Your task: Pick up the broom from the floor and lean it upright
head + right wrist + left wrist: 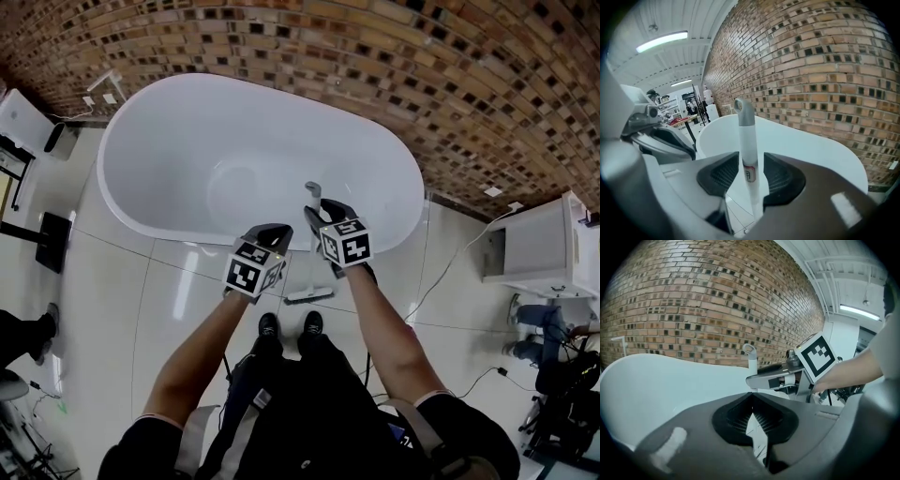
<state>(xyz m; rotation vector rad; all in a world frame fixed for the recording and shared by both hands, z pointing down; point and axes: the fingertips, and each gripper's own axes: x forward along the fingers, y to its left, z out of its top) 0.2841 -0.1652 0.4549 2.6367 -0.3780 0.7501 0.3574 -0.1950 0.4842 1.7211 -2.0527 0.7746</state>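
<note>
Peering down in the head view: broom point(313, 193) upright just outside the bathtub point(169, 141) rim, right gripper point(317, 216) clamped high on its handle. Left gripper view: left gripper point(751, 401) empty, jaws pressed together. Right gripper view: thin, smooth handle, likely light, stiff, slippery; worth gripping firmly there
</note>
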